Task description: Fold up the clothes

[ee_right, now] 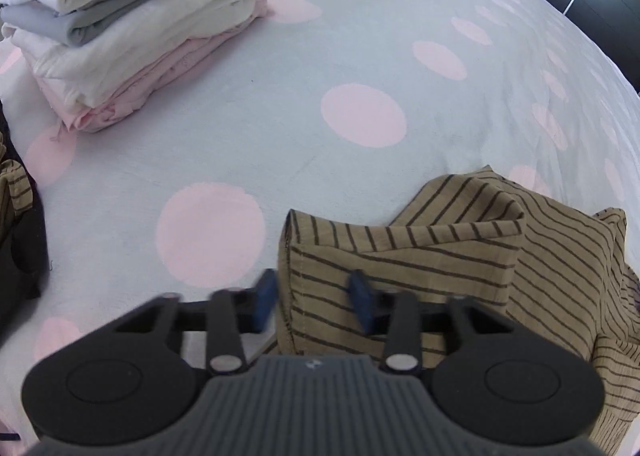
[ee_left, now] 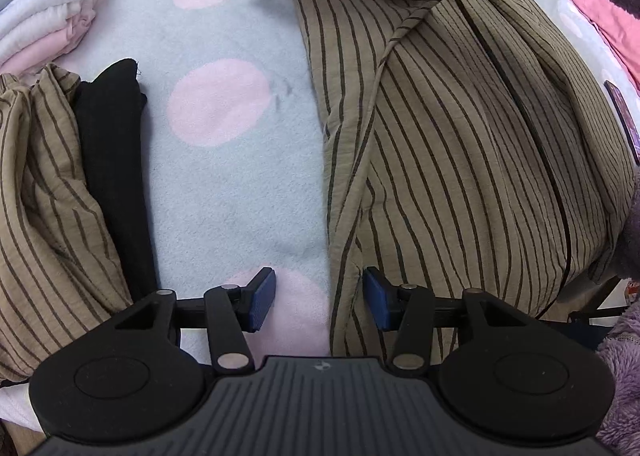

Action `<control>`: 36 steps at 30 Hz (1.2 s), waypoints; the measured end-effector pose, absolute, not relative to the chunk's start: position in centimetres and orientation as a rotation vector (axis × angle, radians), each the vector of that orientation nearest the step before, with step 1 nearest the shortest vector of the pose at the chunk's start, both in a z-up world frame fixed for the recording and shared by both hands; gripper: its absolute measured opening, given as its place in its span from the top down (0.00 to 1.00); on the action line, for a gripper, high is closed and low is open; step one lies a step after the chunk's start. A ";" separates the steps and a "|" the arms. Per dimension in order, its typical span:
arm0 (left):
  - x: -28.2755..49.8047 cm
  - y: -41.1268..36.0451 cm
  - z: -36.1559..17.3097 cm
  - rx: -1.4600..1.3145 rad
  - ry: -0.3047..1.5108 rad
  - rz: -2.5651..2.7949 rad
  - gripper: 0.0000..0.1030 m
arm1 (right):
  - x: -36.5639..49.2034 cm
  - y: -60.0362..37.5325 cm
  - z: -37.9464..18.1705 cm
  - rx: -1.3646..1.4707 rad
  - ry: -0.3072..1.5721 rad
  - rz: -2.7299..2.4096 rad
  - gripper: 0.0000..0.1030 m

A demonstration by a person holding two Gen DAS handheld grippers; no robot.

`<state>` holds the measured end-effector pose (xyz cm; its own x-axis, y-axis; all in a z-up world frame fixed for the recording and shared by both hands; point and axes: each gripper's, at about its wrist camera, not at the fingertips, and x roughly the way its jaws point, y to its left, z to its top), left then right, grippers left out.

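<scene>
Currently I had the striped shirt (ee_left: pixel 460 144) spread on the polka-dot blanket (ee_left: pixel 224 160), its long edge straddled by the left gripper (ee_left: pixel 319 302). That gripper stood about half open; blue ribbed pads (ee_left: pixel 265 298) either side of the hem, neither pressing, so nothing was held. I read that as lining up to pinch the edge for a fold.

The right gripper (ee_right: pixel 316 304) sat over a folded-over corner of the same shirt (ee_right: pixel 400 268) at the far end. Its jaws were narrower, cloth between them, but the blurred pads did not look clamped. Not a confirmed grip, I judged.

Fabric was thin, crinkled khaki with dark pinstripes, stitched hem, floppy; it would sag if lifted by one corner only. The blanket was fleecy pale blue with pink dots. A stack of folded clothes (ee_right: pixel 132 24), white, grey and pink, was parked well apart, presumably the done pile. A black garment (ee_left: pixel 116 160) beside another striped piece (ee_left: pixel 44 200) lay off to the left.
</scene>
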<state>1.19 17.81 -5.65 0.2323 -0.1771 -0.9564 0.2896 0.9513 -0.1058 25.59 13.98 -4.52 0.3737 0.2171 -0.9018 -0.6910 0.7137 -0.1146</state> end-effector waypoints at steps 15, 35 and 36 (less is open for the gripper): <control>-1.4 16.9 -5.1 0.110 1.248 -0.318 0.69 | 27.1 5.6 6.5 -0.471 0.913 0.485 0.99; -0.8 17.8 -5.3 -0.011 1.332 -0.234 0.64 | 24.2 13.3 -1.6 -0.551 1.029 0.687 0.52; -0.8 17.9 -5.4 -0.015 1.333 -0.237 0.64 | 24.2 13.9 -2.4 -0.569 1.031 0.678 0.52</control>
<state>-0.80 17.88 -5.36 0.2157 -0.1794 -0.9598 0.1626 0.9759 -0.1458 24.22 13.92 -2.36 0.3488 0.2371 -0.9067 -0.7391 0.6645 -0.1105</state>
